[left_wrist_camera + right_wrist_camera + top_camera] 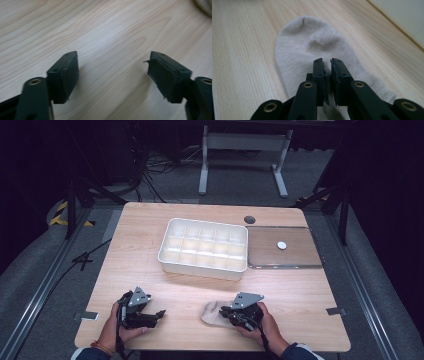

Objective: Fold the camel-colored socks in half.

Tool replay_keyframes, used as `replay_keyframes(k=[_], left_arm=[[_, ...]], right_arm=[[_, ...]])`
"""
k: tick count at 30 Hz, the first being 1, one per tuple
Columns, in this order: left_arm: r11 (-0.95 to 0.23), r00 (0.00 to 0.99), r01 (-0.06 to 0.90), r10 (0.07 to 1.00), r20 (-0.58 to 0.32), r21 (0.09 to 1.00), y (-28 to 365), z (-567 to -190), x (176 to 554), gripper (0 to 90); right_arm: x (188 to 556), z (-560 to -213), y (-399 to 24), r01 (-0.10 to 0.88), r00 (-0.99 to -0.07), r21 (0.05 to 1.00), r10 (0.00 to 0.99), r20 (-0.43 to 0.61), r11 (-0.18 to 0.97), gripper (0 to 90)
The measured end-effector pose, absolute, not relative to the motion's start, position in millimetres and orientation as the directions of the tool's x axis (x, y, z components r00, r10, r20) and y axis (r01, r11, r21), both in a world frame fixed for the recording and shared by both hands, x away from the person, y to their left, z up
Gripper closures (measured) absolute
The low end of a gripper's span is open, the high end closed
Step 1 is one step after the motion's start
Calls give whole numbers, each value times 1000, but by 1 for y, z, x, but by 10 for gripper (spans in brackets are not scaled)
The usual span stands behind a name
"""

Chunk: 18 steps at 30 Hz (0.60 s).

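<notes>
I'm working in a lab or recording studio: a pale wooden desk (150, 285) stands on grey carpet (45, 270) between black curtains, with loose cables (160, 162), a white metal stand (243, 150) and yellow-black hazard tape (60, 212)

A plain beige sock (312, 50) lies on the pale wood-grain table (150, 235) near a white tray (240, 270).

left gripper (112, 75): jaws apart | right gripper (329, 72): jaws nearly closed
</notes>
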State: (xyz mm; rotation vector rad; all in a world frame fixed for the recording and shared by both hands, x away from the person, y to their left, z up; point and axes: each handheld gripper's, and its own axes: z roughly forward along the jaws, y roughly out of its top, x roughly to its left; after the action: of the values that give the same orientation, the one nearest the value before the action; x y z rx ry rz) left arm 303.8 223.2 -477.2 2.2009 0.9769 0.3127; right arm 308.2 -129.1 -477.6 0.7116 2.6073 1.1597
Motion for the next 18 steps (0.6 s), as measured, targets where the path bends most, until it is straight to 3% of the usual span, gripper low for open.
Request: replay_keyframes(k=[8, 9, 18], left_arm=[[-449, 745, 503, 658, -108, 738, 186, -464, 303, 332], [-436, 758, 500, 638, -135, 748, 175, -461, 303, 371], [-474, 779, 486, 616, -118, 734, 140, -463, 311, 353]], right_arm=[[310, -479, -120, 333, -871, 747, 491, 9, 575, 825], [310, -479, -118, 323, -874, 747, 486, 1, 581, 825], [312, -479, -115, 310, -880, 749, 475, -7, 585, 824]])
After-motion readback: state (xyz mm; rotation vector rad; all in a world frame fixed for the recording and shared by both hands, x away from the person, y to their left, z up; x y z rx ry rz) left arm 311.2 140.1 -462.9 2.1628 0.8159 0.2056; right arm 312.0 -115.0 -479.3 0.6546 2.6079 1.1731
